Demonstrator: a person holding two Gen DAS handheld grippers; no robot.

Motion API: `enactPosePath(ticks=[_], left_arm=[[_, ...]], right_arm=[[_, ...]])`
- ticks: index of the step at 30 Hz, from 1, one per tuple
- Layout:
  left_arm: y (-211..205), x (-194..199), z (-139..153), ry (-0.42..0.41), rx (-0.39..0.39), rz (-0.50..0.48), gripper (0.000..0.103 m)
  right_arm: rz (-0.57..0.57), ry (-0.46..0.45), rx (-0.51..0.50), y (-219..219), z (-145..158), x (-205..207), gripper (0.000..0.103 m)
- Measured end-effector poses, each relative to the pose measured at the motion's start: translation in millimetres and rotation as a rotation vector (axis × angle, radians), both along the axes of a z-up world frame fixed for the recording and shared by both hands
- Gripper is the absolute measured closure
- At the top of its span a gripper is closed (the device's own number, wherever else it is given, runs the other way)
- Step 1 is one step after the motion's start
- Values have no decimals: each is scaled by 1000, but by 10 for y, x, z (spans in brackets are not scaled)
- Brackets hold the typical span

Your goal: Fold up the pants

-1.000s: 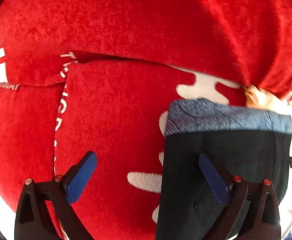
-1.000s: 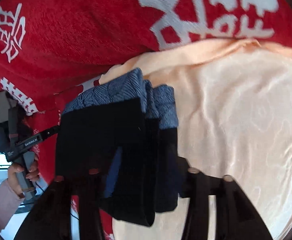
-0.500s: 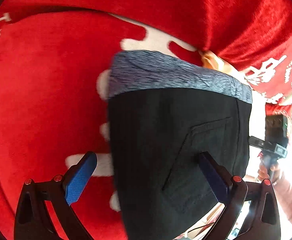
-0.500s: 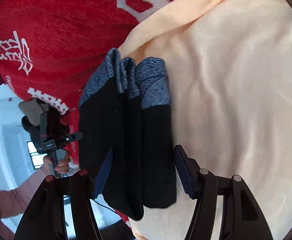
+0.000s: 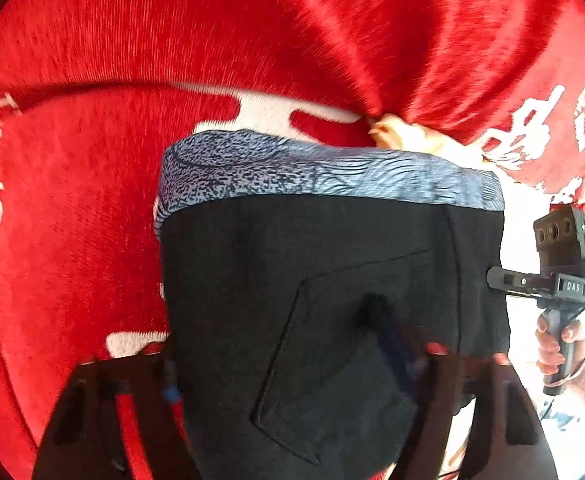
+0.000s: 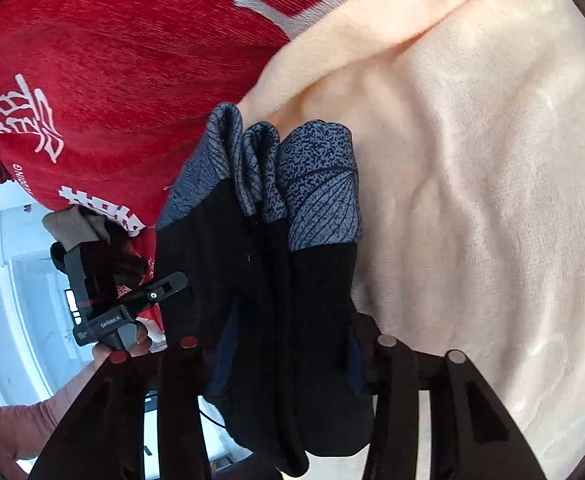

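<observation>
where legible, "das" on right gripper (image 5: 563, 286)

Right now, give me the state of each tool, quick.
Left tool: closed on the folded pants, though motion blur softens it.
Right tool: closed on the same pants, gripping the stacked layers.

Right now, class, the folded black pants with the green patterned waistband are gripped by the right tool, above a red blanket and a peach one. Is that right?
Not quite: the waistband is blue-grey patterned, not green, as the right wrist view shows. The rest holds: the right tool grips the folded black pants above the red blanket and the peach blanket.
</observation>
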State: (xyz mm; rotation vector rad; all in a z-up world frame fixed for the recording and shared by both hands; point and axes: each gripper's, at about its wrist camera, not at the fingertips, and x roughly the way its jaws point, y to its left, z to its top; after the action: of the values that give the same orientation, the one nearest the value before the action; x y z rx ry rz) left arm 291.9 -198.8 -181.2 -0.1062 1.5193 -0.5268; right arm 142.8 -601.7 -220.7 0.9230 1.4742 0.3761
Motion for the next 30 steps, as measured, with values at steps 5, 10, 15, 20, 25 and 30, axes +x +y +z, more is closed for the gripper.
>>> enactPosePath(ticks=[5, 10, 15, 20, 25, 30], left_arm=[[49, -82, 252, 1, -38, 37, 45], [369, -252, 479, -4, -53, 29, 46], [836, -474, 688, 5, -55, 48, 46], [1230, -673, 683, 3, -3, 53, 46], [1530, -852, 324, -1, 101, 44, 41], [1752, -843, 177, -77, 154, 109, 2]], right_arm=[[-36, -17, 52, 47, 177, -61, 61], [-39, -31, 86, 259, 429, -192, 61], [-91, -30, 147, 668, 550, -454, 61], [-104, -5, 164, 1083, 490, -736, 61], [-70, 54, 47, 1500, 234, -834, 61], [-80, 87, -141, 1572, 181, -801, 43]])
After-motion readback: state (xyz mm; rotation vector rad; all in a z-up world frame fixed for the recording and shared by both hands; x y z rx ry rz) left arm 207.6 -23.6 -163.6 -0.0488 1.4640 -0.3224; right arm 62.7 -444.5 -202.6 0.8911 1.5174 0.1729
